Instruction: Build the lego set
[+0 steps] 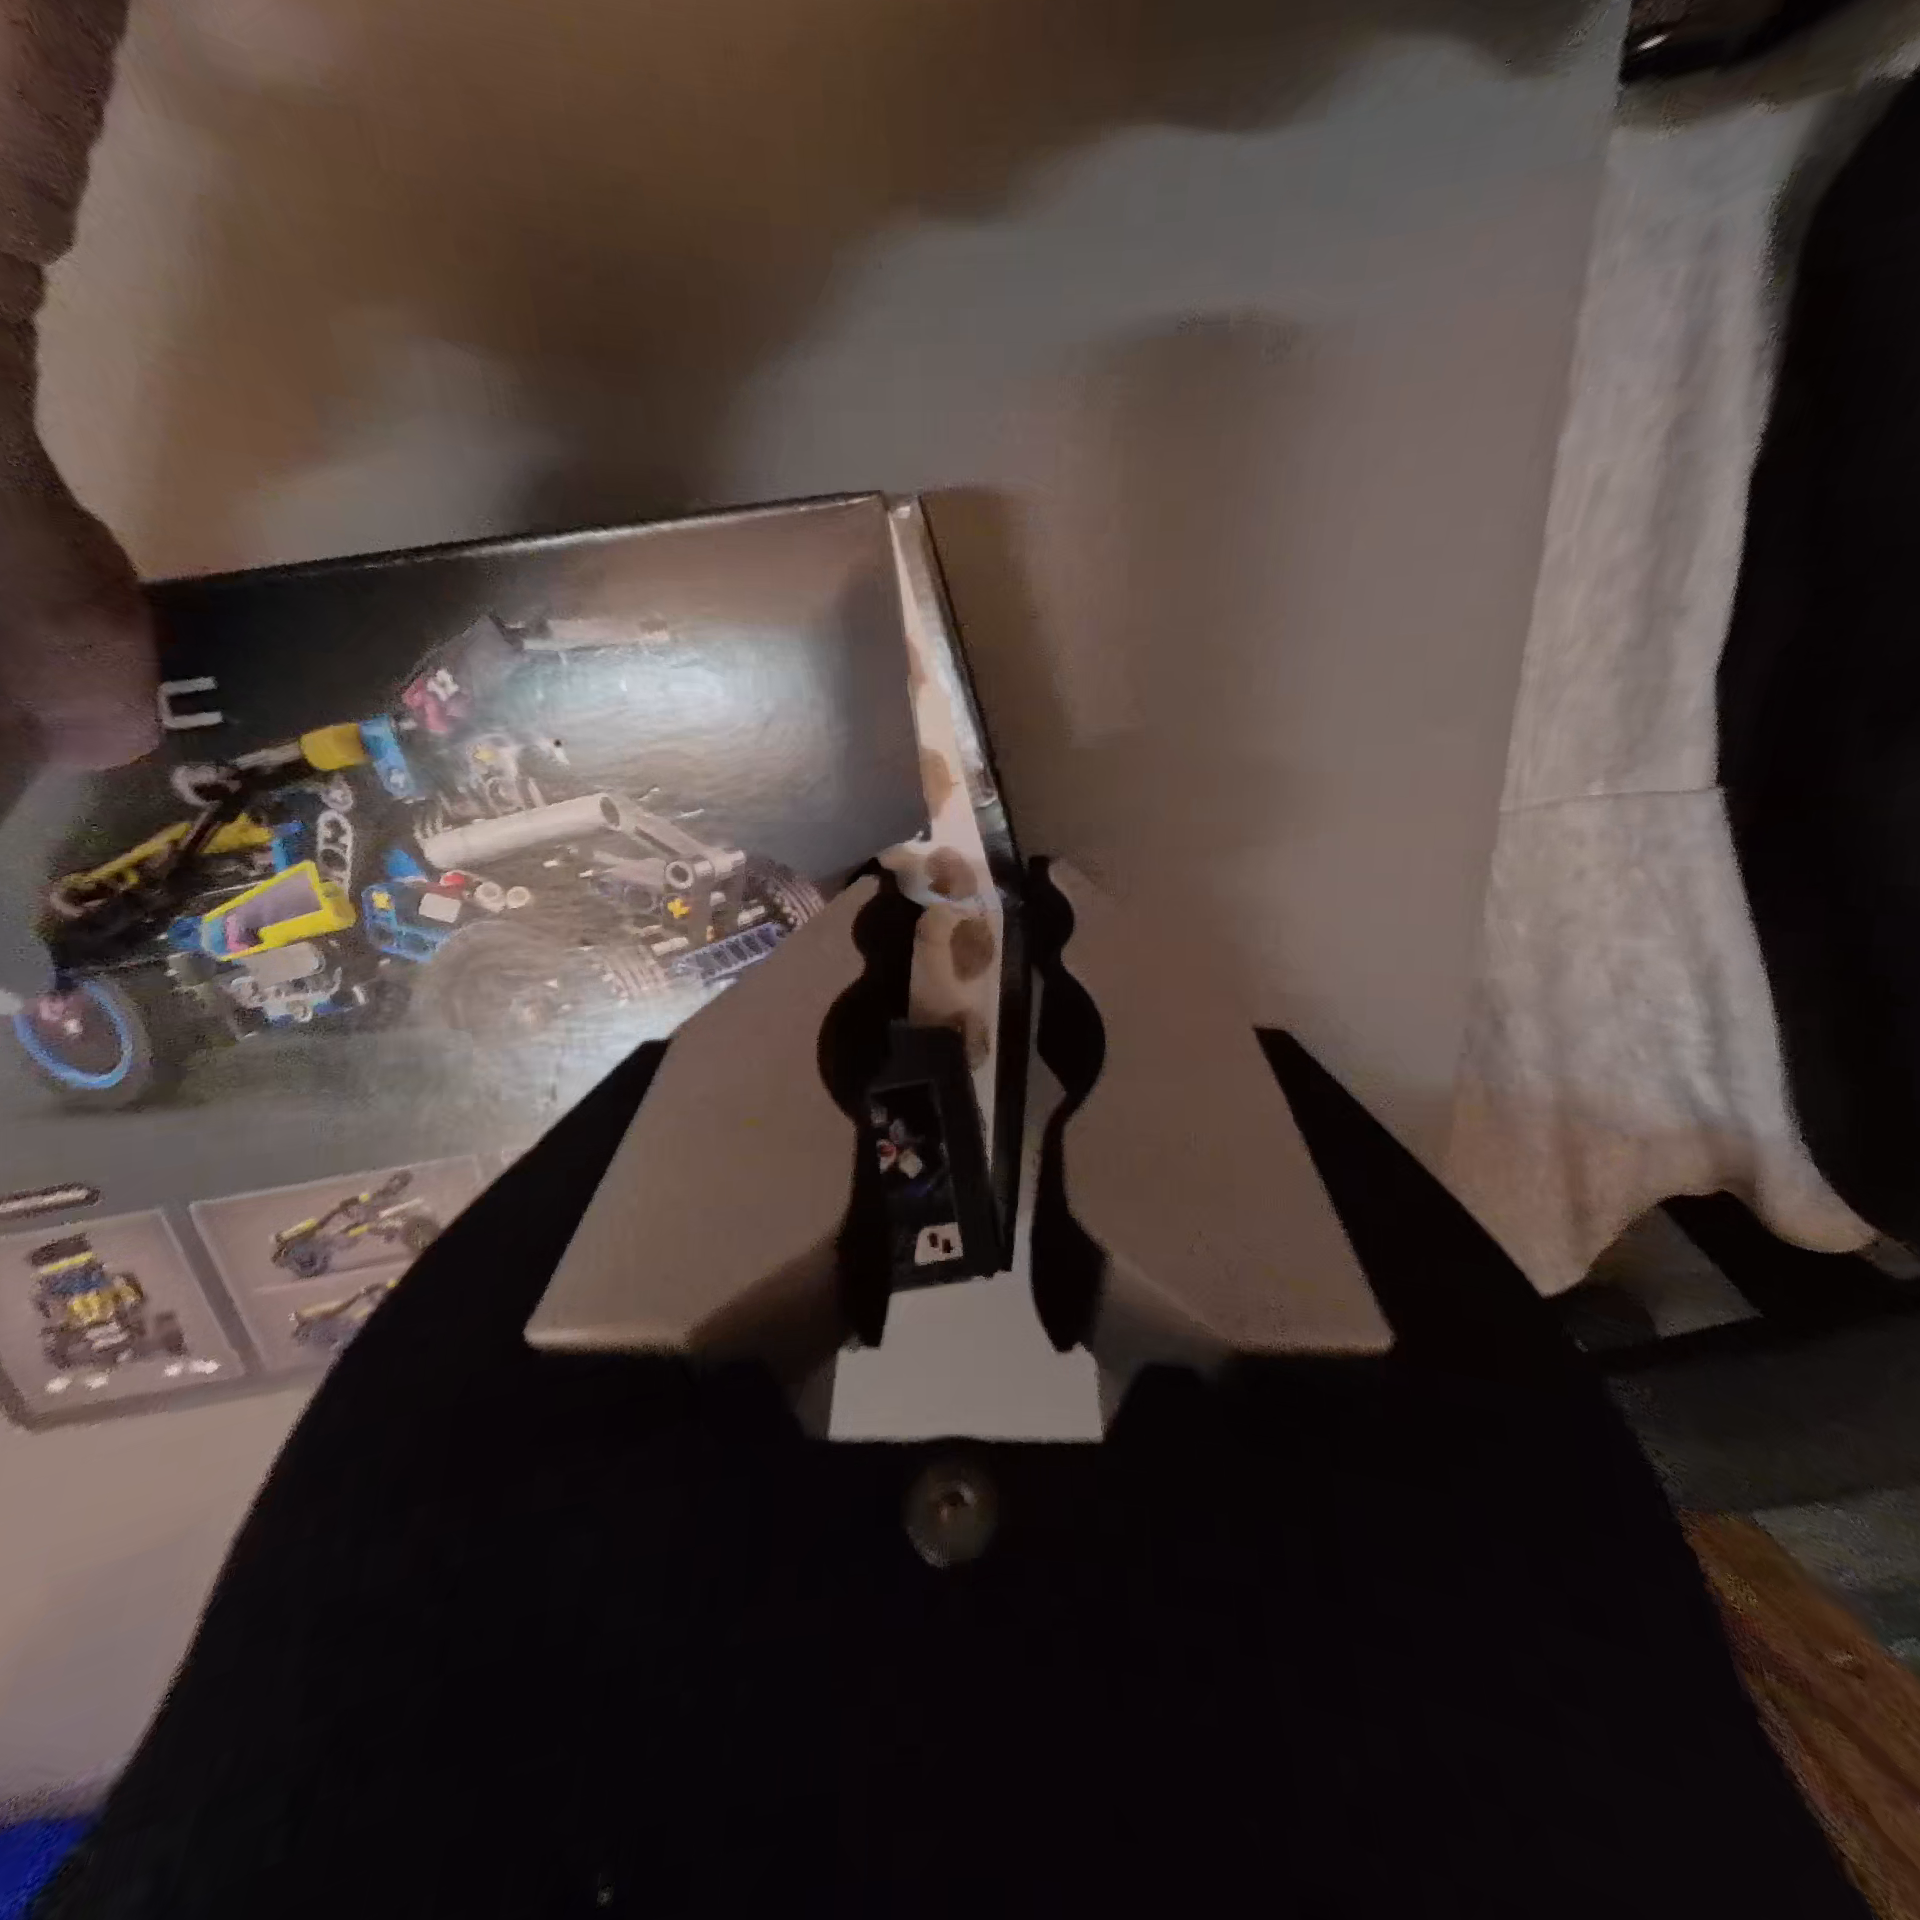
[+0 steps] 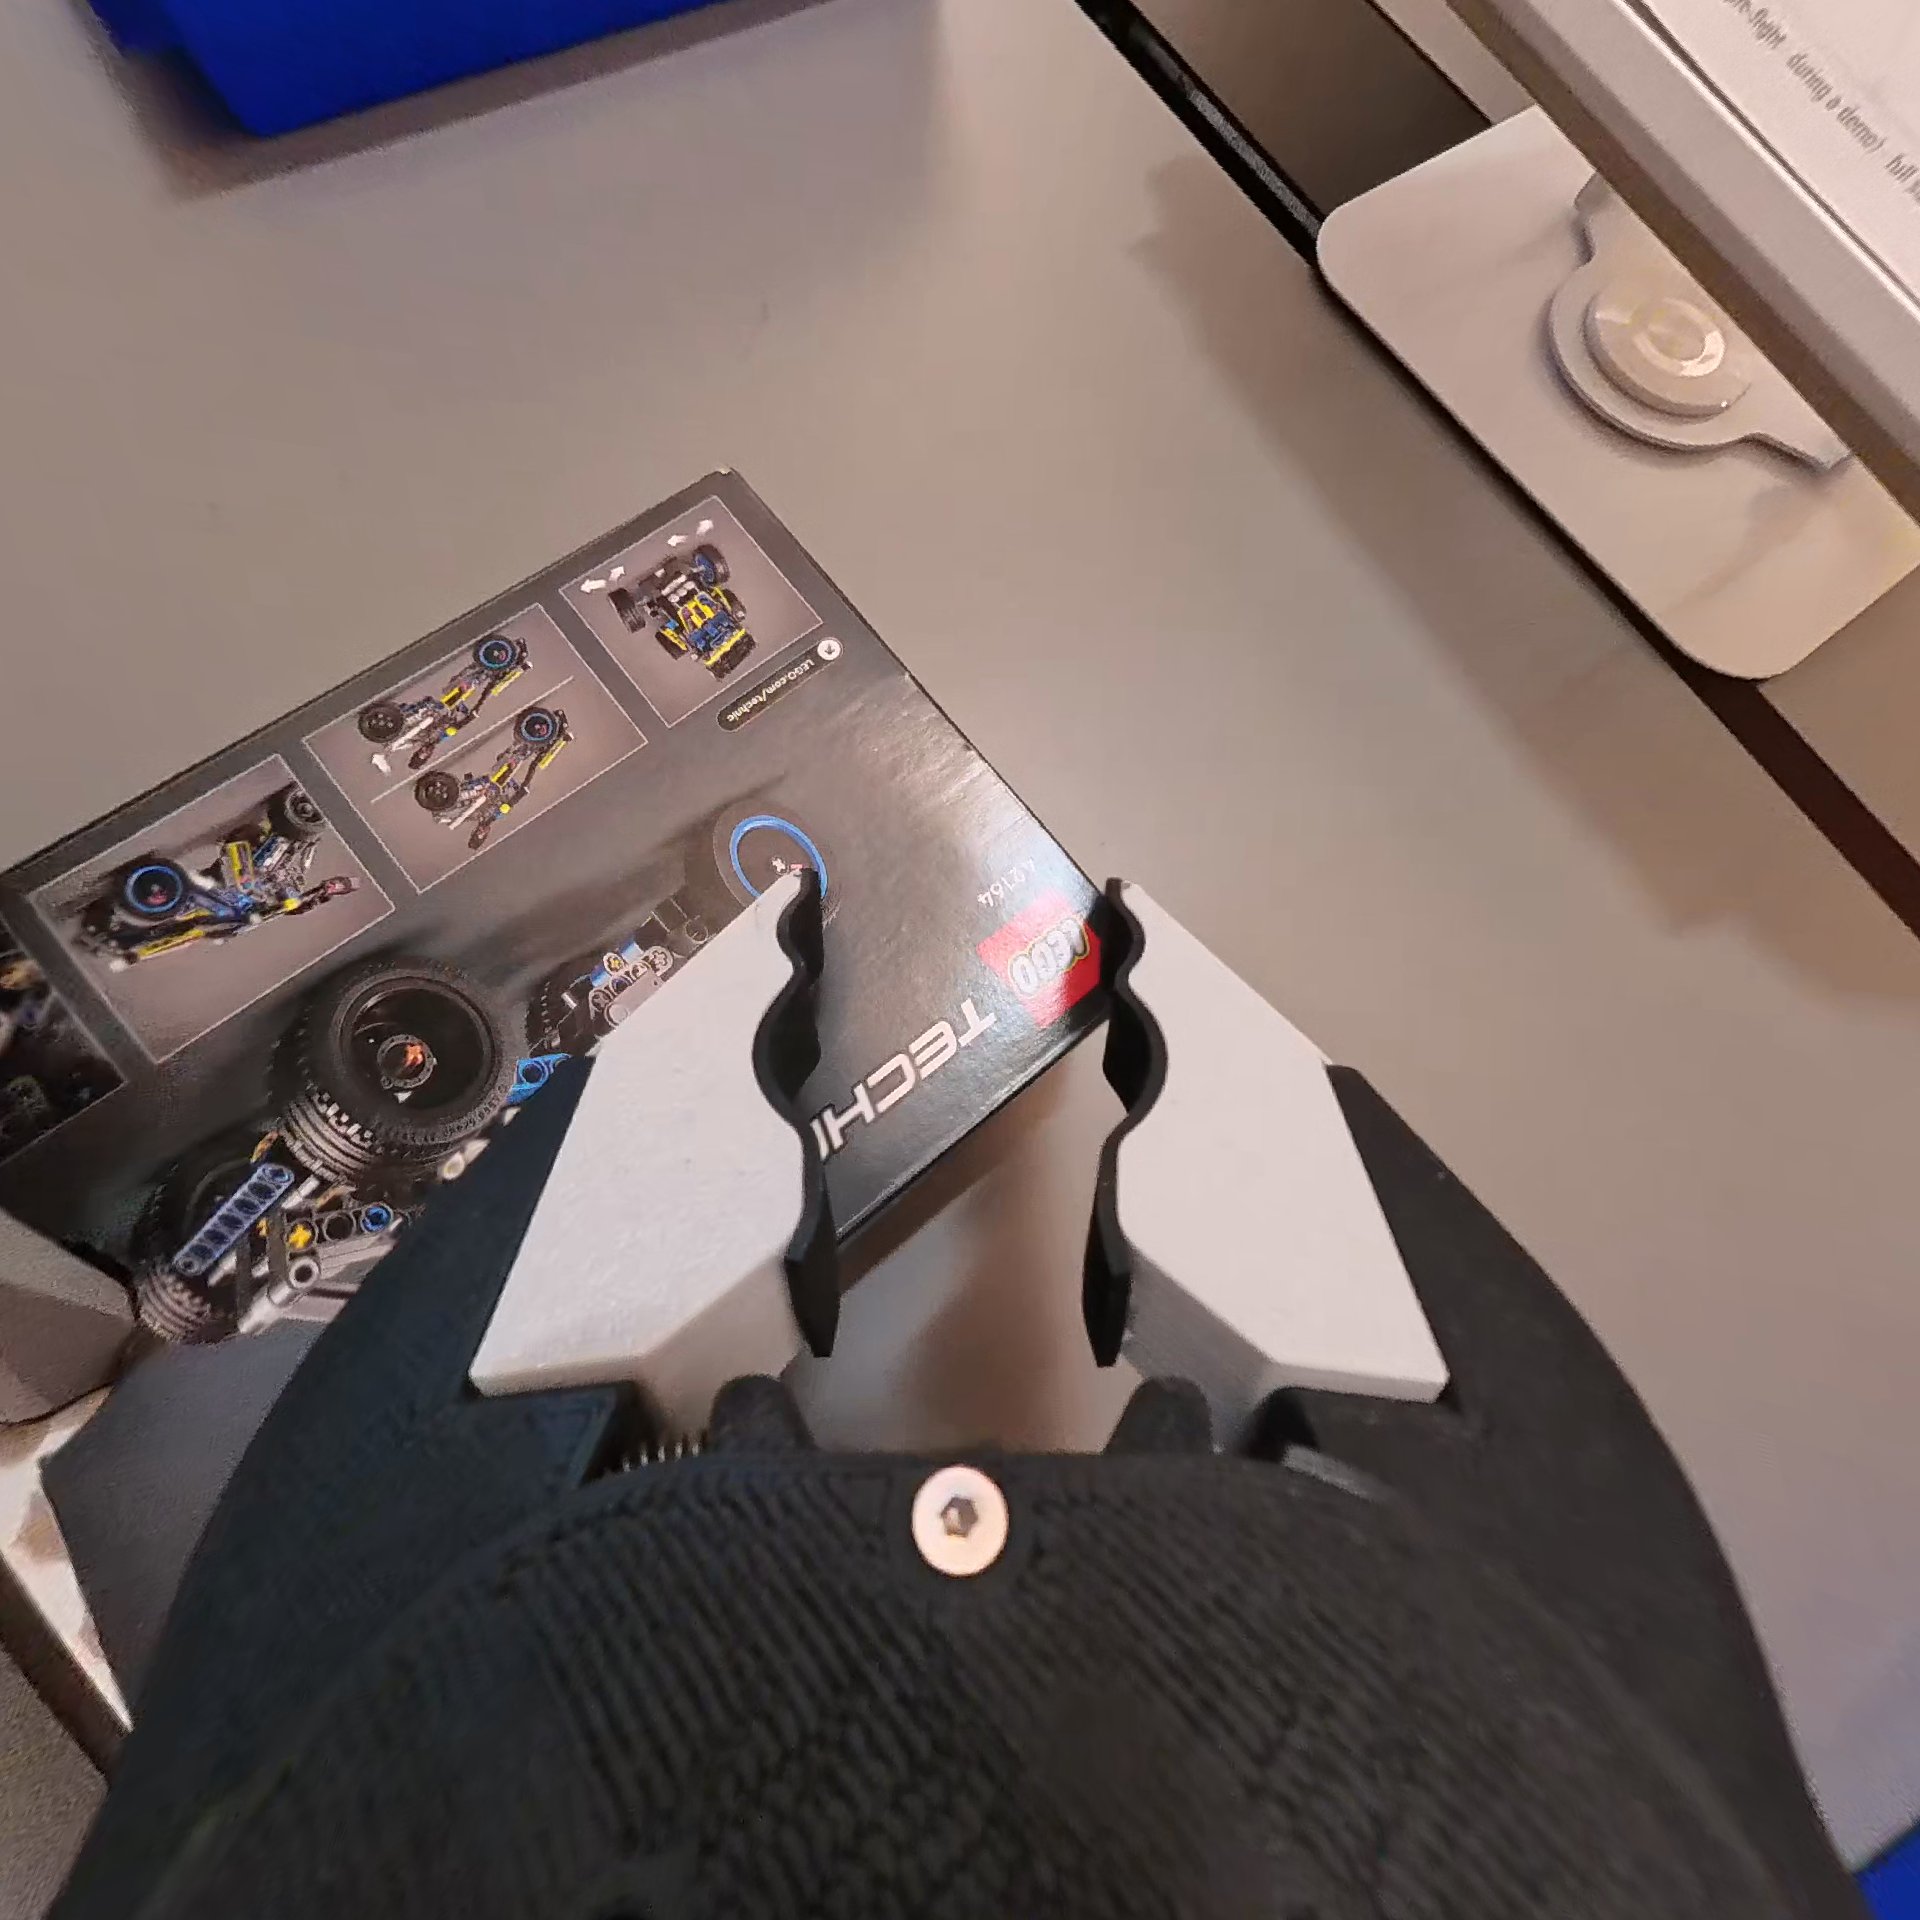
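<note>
I have the grey surface [image 2: 1039, 364] filling most of the right wrist view, with the lego box [image 2: 582, 831] lying flat on it, its dark printed back facing up; a blue object [image 2: 416, 52] sits at the far edge, and a pale grey stand base [image 2: 1507, 436] rests off to the right, well apart from the box. In the left wrist view the same lego box [image 1: 520, 831] looks tipped up on one edge, its printed face toward my camera, though blur makes the exact tilt hard to judge; a white cloth [image 1: 1621, 831] hangs on the right side of that view. My left gripper [image 1: 956, 914] has its jaws pinching the box's narrow end flap, one finger on either side of it; my right gripper [image 2: 961, 935] hangs over the near corner of the box with its jaws spread wide, holding nothing. A blurred hand [image 1: 62, 644] touches the box's far left edge.
</note>
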A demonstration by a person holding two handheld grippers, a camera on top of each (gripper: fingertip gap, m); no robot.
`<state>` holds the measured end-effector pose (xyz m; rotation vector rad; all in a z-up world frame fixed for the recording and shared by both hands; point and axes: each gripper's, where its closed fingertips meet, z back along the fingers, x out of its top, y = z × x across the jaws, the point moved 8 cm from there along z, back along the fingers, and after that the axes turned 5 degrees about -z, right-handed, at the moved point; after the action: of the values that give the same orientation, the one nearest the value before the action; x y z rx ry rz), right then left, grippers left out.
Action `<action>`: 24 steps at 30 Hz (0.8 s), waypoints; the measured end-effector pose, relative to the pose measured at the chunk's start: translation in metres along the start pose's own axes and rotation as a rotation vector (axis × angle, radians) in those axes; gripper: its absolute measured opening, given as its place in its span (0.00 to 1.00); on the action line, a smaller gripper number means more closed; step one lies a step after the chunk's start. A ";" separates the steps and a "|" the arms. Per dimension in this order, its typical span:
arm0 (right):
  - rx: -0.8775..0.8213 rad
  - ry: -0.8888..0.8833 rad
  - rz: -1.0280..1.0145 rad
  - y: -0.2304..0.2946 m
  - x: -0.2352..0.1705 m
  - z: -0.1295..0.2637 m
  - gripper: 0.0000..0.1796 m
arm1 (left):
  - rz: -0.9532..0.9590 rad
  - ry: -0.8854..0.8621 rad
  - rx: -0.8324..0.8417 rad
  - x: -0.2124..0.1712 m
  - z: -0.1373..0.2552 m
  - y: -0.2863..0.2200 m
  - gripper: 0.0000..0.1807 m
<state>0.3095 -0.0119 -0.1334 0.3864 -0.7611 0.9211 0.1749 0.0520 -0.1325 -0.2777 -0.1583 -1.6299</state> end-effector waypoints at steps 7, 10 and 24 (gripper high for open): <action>0.013 -0.019 -0.019 0.004 -0.003 0.001 0.30 | 0.143 -0.020 -0.040 -0.002 0.000 -0.002 0.12; 0.011 -0.024 -0.030 0.004 -0.003 0.001 0.29 | 0.275 -0.152 -0.263 -0.013 -0.003 0.009 0.13; -0.003 -0.074 0.009 0.018 -0.002 0.001 0.00 | 0.475 -0.435 -0.767 -0.028 0.000 0.047 0.00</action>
<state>0.2938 -0.0038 -0.1339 0.4164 -0.8327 0.9184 0.2232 0.0747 -0.1434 -1.1674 0.2052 -1.0747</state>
